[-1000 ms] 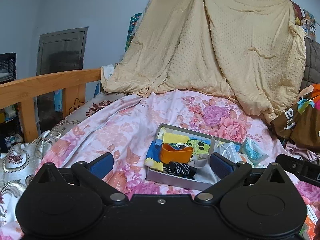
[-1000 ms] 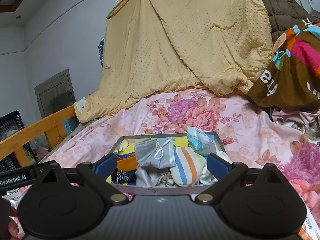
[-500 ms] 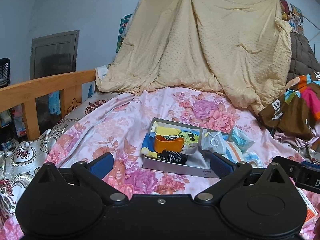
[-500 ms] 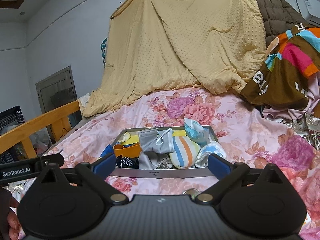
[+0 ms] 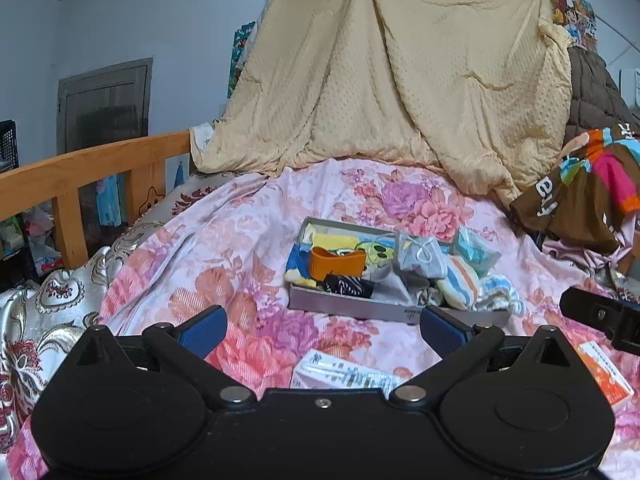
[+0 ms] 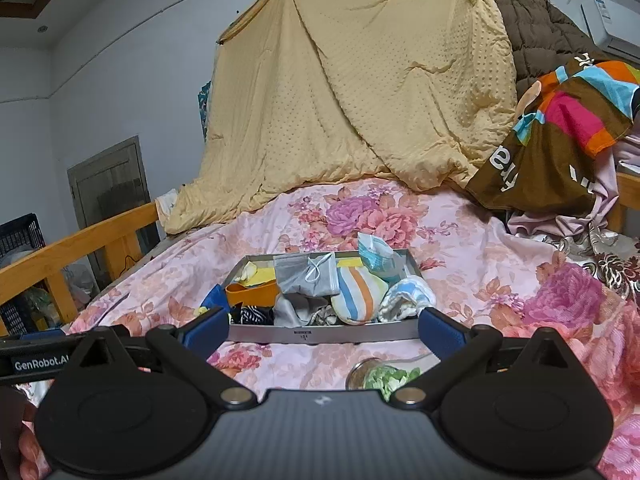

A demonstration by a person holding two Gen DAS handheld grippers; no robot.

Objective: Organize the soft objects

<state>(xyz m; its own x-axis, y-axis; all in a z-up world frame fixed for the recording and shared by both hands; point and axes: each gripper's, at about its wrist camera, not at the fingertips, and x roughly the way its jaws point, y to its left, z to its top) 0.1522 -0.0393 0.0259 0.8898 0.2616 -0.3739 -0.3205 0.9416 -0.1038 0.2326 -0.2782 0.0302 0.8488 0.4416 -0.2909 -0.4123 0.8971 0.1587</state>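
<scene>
My left tool (image 5: 323, 328) spread wide, pinching nothing, held above floral bedspread (image 5: 248, 248). My right tool (image 6: 320, 330) likewise spread, nothing between fingers. Grey tray (image 6: 320, 335) lay on bed ahead of both tools, apart from them. Inside tray: grey face mask (image 6: 307, 276) on top, striped sock (image 6: 356, 294) just right of it, orange band (image 6: 250, 292) at left, blue mask (image 6: 378, 258) at far right corner. Tan blanket (image 5: 400, 92) hung behind.

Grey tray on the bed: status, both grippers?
Left gripper, right gripper open, empty, short of tray. Shallow grey metal tray piled with soft items, untouched. Glass jar lies before it.
</scene>
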